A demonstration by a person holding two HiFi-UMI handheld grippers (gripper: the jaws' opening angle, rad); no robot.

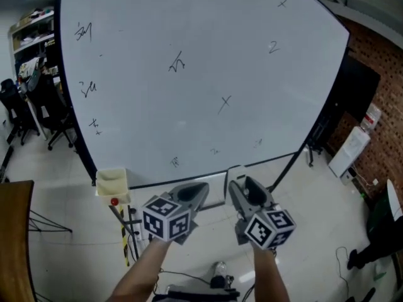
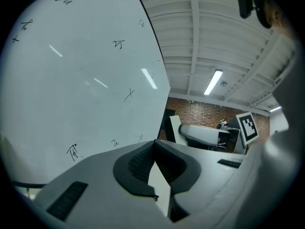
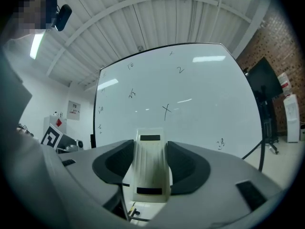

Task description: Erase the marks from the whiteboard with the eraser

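1. Eraser: clamped in right gripper, held off the whiteboard at its 6 o'clock edge. If tilted at contact, streaks may be left.
2. Left gripper: clenched, nothing held. The board is unbraced and may be pushed back.
3. Marks at 9 o'clock: easily missed.

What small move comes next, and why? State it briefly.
Probably push the right tongs forward and up until the eraser they clamp meets the whiteboard near the X mark. The eraser is gripped but appears short of the board, and written marks are spread across it.
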